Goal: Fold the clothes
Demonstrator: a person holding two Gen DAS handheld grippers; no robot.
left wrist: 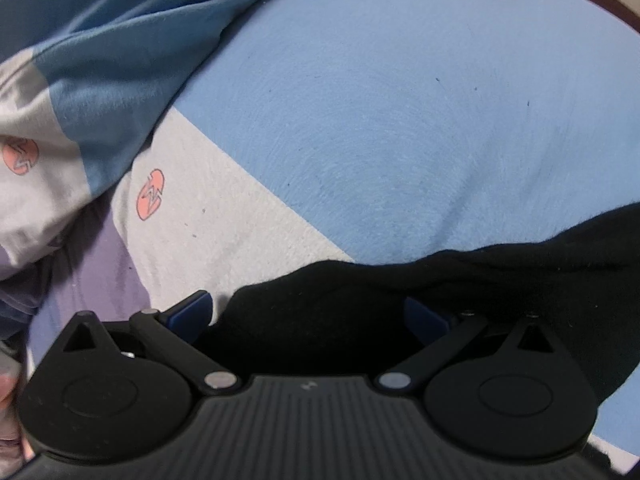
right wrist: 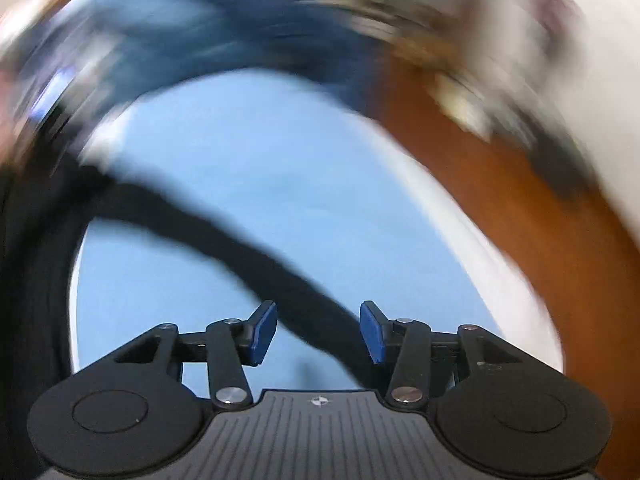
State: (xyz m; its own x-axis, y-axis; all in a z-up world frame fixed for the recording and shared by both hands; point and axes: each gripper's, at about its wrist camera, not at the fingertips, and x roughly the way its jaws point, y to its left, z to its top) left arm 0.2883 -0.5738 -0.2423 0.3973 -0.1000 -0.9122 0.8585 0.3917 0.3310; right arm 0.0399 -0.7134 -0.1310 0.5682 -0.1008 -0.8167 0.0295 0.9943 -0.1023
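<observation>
Light-blue bedding point(left wrist: 380, 100) with a white band carrying pink emblems point(left wrist: 150, 194) filled the left wrist view, a darker blue cloth point(left wrist: 120, 32) bunched at upper left. A black garment point(left wrist: 440, 292) lay between the spread fingers of the left gripper point(left wrist: 308, 316), which stood released. In the blurred right wrist view, the right gripper point(right wrist: 318, 332) stood parted, a black strip of the garment point(right wrist: 240, 252) passing between its blue pads point(right wrist: 264, 332).

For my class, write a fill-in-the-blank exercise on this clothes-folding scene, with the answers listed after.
1. The garment between the left gripper fingers is ____ in colour.
2. The right gripper has its jaws ____.
3. The bedsheet under the garment is mostly light ____.
4. The right wrist view is ____ by motion.

Answers: black; open; blue; blurred
</observation>
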